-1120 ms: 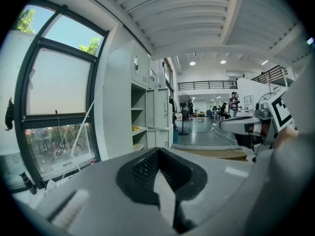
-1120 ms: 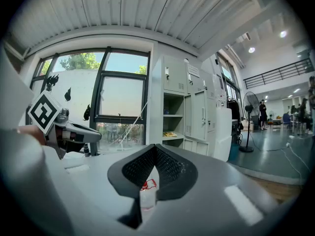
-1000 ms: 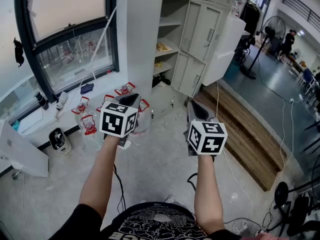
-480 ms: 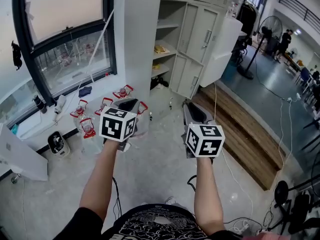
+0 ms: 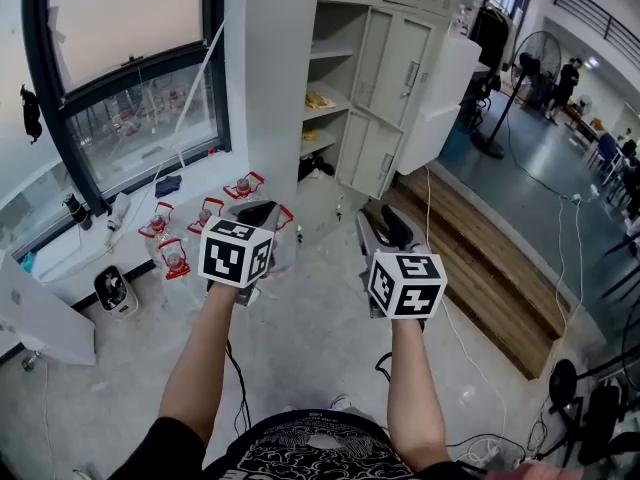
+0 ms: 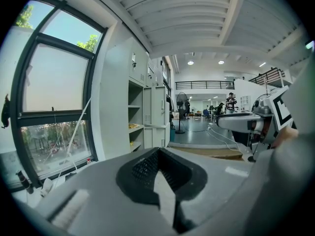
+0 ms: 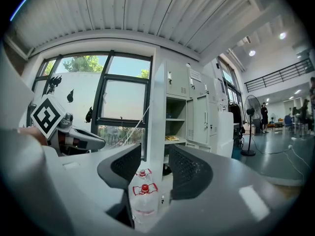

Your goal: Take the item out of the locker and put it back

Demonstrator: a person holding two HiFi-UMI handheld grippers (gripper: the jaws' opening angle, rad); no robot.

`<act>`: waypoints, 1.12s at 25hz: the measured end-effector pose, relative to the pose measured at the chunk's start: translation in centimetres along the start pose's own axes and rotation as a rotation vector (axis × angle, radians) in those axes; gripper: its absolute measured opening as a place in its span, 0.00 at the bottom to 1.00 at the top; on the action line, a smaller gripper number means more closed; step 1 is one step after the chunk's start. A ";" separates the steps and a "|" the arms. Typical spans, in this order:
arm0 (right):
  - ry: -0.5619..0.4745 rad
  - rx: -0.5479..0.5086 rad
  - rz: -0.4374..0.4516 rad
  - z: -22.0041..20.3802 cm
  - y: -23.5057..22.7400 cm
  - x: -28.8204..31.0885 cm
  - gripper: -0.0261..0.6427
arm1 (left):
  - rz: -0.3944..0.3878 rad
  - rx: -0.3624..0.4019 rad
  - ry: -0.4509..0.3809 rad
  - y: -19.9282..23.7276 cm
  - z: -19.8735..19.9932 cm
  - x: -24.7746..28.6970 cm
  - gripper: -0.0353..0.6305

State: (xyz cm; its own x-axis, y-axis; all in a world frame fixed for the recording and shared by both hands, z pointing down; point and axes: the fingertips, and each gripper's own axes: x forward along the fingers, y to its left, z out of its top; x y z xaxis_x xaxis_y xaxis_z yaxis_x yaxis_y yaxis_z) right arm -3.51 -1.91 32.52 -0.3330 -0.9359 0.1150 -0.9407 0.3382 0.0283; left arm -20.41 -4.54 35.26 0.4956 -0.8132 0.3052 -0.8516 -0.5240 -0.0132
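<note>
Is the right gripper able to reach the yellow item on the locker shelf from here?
Probably not yet. The right gripper, jaws just opening and empty, hangs far from the locker. The yellow item lies on an open shelf, nothing before it, so stepping closer should do.

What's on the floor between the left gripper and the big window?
Clear water bottles with red handles stand there, between the left gripper and the window, as the head view shows.

1. A black shirt (image 5: 310, 455) with a white pattern and short sleeves is worn.
2. The left gripper (image 5: 262, 208) and the right gripper (image 5: 385, 226) are coloured grey.
3. Each is topped by a white cube (image 5: 237, 253) with black square marks.
4. Black bumpy pads (image 7: 188, 173) are set inside the jaws.
5. The right gripper's jaws have just been opened, and nothing is pressed between them.
</note>
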 end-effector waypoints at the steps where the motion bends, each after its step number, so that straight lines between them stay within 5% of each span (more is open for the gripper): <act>1: -0.002 0.001 -0.003 0.1 0.0 0.0 0.35 | 0.000 0.000 0.000 0.0 0.0 -0.1 0.06; 16: -0.008 0.025 0.023 0.3 -0.2 -0.1 0.64 | -0.019 0.001 -0.002 -0.7 0.4 0.8 0.06; 28: -0.008 0.062 0.049 -0.6 -2.7 2.0 0.69 | -0.025 -0.004 0.005 -1.2 0.8 4.3 0.06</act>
State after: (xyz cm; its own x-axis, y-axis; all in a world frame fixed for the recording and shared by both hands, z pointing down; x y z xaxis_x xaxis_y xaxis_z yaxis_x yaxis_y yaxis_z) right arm -1.60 -4.61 33.22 -0.3789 -0.9193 0.1067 -0.9254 0.3769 -0.0391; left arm -17.10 -7.64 35.80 0.5158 -0.7986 0.3101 -0.8397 -0.5431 -0.0021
